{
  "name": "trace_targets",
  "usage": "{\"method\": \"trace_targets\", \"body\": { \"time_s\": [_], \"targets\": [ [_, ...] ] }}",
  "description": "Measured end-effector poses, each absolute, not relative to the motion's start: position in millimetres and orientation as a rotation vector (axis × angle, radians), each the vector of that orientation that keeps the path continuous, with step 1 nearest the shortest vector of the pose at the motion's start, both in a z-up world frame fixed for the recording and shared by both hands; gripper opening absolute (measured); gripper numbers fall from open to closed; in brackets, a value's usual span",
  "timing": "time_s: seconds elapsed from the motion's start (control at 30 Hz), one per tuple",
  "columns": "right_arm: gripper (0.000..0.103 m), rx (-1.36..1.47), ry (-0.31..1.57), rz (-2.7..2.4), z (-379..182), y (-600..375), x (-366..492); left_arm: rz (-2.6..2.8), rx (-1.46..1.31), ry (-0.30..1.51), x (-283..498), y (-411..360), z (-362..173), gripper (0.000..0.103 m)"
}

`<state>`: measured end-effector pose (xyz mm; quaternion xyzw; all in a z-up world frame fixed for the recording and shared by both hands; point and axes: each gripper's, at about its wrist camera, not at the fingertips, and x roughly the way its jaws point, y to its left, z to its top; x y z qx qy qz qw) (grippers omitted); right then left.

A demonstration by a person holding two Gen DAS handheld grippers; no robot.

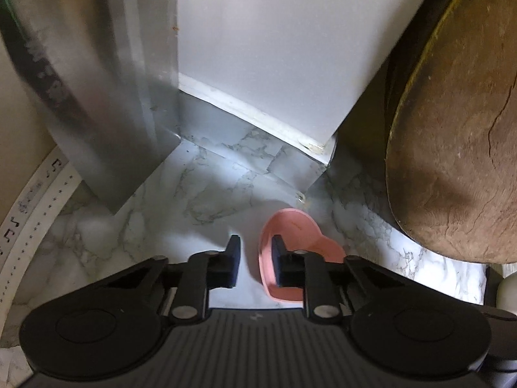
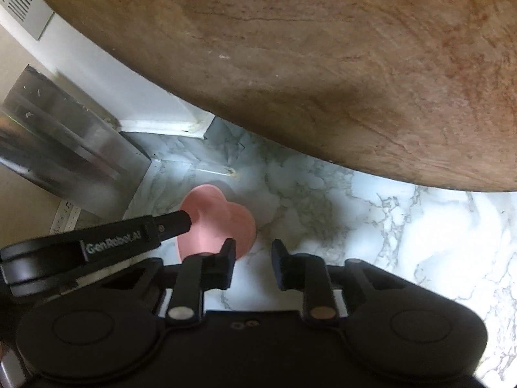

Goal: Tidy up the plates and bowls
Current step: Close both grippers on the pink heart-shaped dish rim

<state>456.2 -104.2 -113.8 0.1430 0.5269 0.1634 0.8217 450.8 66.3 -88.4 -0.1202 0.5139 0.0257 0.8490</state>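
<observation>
A pink heart-shaped dish point(image 1: 299, 252) lies flat on a marble-patterned counter point(image 1: 181, 200), near a corner formed by a white wall point(image 1: 274, 48) and a metal panel point(image 1: 106, 119). In the left wrist view its 2 lobes face away toward the wall and its tapered end toward the camera, so its long axis runs roughly along the left gripper's point(image 1: 255, 263) line. That gripper's 2 fingers stand close together astride the dish's left rim, 1 inside, 1 outside; whether the pads press on it cannot be told. The right gripper point(image 2: 252, 263), fingers likewise drawn close, has only bare counter between them, the dish just beside its left finger. A large round wooden board point(image 2: 290, 64) leans close by on the right.
</observation>
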Motion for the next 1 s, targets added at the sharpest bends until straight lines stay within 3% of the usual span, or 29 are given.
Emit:
{"method": "trace_targets", "body": {
  "time_s": [0.1,0.23,1.0],
  "targets": [
    [0.012,0.295,1.122,0.348,-114.8,-100.3,457.9,0.052,-0.246,1.086,451.8,65.0,-90.5,0.009],
    [0.009,0.299,1.128,0.349,-115.4,-98.6,457.1,0.03,-0.228,1.079,449.6,61.6,-90.1,0.006],
    [0.005,0.239,1.077,0.37,-50.6,-97.2,378.5,0.016,-0.219,1.075,371.1,45.3,-23.8,0.005]
  ]
}}
